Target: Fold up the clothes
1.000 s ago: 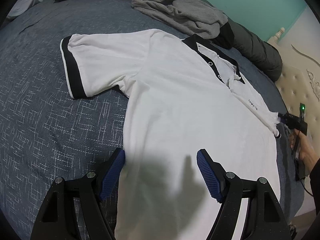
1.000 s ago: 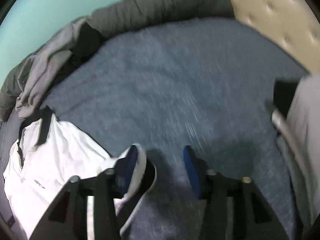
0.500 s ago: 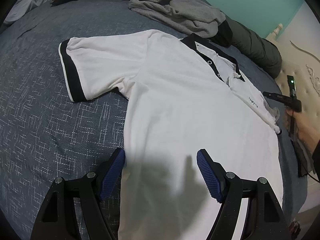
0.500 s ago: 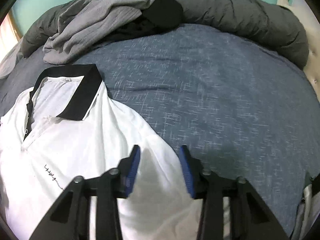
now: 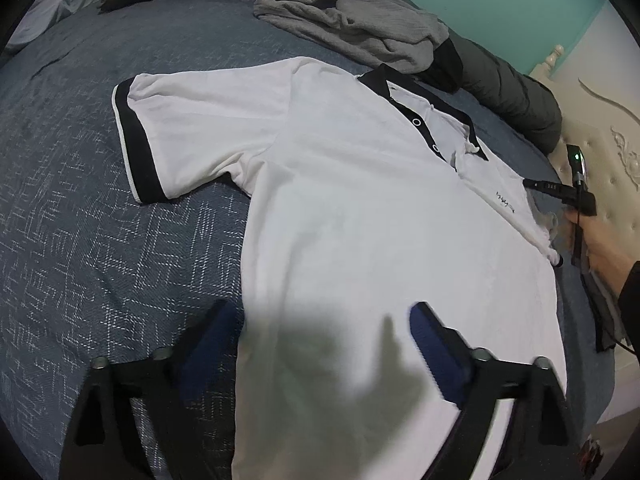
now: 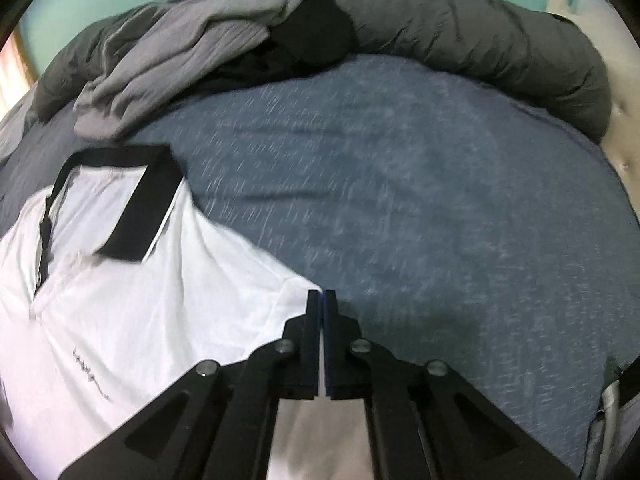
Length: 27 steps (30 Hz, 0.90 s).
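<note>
1. Opening wide, the left gripper straddles the white polo shirt hem, gripping nothing; it could bunch the fabric.
2. The right gripper, clenched on the shirt's shoulder edge on the bed, may lose that thin pinch.

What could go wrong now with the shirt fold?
1. The right gripper is shut on only the edge of the shirt, so the cloth may slip out when pulled.
2. The left gripper is opening above the hem and holds nothing; the shirt may slide on the bed.
3. The collar looks tilted and may crease.
</note>
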Tool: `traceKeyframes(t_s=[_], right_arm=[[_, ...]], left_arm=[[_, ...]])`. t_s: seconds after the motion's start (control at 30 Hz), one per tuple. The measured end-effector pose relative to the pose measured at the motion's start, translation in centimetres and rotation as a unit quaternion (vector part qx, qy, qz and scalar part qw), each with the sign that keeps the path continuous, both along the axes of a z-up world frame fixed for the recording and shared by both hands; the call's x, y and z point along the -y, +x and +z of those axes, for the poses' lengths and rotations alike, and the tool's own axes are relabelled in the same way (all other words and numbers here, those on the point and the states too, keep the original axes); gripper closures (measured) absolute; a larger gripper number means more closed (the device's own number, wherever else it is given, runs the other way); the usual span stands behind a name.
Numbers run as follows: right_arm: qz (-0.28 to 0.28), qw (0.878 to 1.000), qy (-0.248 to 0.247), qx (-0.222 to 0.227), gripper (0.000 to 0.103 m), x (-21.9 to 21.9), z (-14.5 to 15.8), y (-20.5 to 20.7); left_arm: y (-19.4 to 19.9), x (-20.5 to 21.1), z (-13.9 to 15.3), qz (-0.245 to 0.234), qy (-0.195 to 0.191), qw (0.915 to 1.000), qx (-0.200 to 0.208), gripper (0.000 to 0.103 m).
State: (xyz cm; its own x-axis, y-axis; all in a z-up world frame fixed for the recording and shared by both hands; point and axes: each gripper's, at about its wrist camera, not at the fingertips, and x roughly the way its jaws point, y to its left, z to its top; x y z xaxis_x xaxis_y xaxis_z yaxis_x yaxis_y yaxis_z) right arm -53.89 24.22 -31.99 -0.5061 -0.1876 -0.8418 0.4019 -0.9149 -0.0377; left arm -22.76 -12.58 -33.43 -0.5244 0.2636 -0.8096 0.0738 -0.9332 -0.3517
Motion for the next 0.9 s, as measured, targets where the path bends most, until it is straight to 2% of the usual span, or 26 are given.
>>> traceKeyframes(t_s=[0.2, 0.47, 0.57, 0.7, 0.8, 0.87, 0.9], right_arm=[[-0.021, 1.000, 0.016, -0.008, 0.102, 0.1, 0.2, -1.8], [-0.062, 0.998, 0.030, 0.012, 0.102, 0.2, -1.9, -3.9], [-0.058, 0.998, -0.011, 0.021, 0.102, -0.2, -2.3, -4.0], [-0.073, 0.996, -0.050, 0.018, 0.101, -2.2, -1.3, -3.6], [-0.096, 0.993, -0.075, 0.002, 0.094, -5.4, 0.4, -2.4], [-0.103, 0.990, -0.092, -0.006, 0.077, -7.5, 1.4, -1.2], [-0.095, 0.990, -0.102, -0.007, 0.073, -8.6, 1.9, -0.1]], left_arm=[[0.2, 0.2, 0.5, 0.006, -0.006, 0.9999, -0.012, 0.010], [0.2, 1.4, 0.7, 0.034, -0.031, 0.9988, -0.017, 0.009], [0.3, 1.6, 0.7, 0.039, -0.043, 0.9982, -0.019, 0.008], [0.2, 1.3, 0.3, 0.031, -0.045, 0.9984, -0.011, 0.008], [0.2, 0.9, 0.3, 0.026, -0.048, 0.9985, -0.012, 0.008], [0.1, 0.7, 0.4, 0.025, -0.049, 0.9984, -0.013, 0.008], [0.2, 0.6, 0.5, 0.024, -0.046, 0.9985, -0.013, 0.008]])
